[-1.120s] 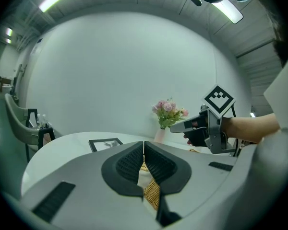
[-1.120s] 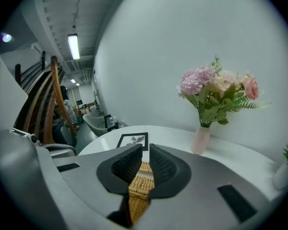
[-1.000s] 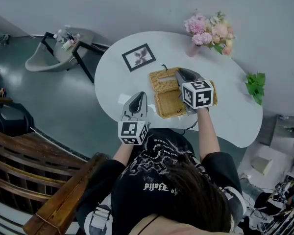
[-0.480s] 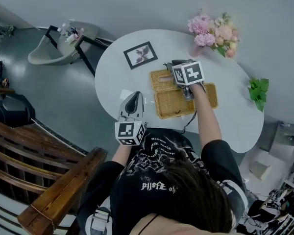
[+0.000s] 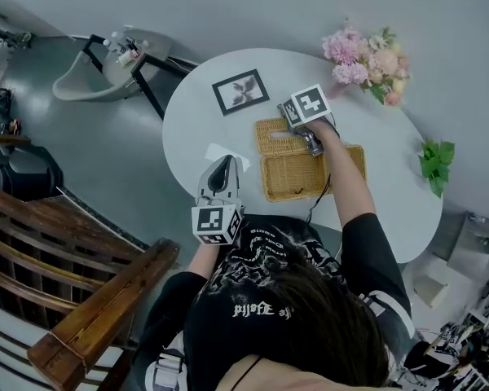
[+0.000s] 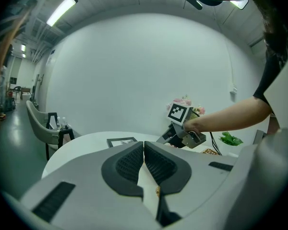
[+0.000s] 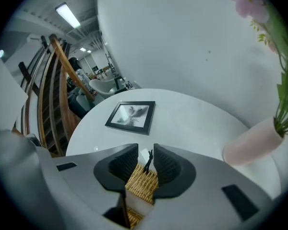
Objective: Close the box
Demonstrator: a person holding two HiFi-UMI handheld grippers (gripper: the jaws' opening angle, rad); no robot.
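Right tool [image 7: 145,162] lowered, opening — white table [image 5: 202,129].

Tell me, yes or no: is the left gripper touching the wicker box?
No, in the head view the left gripper hangs over the near edge of the table, clear of the wicker box.

The person wears a black short-sleeved T-shirt [image 5: 265,271] with white lettering and scratchy print, and white panels on the sleeves [image 5: 389,318]; the hair [image 5: 318,332] is dark. The left gripper [image 5: 224,161] and right gripper [image 5: 314,147] are grey, each bearing a white cube [image 5: 310,104] with black square markers, and have dark ribbed pads [image 7: 122,166]. The right jaws have just been opening, with a thin black loop [image 7: 148,158] between them.
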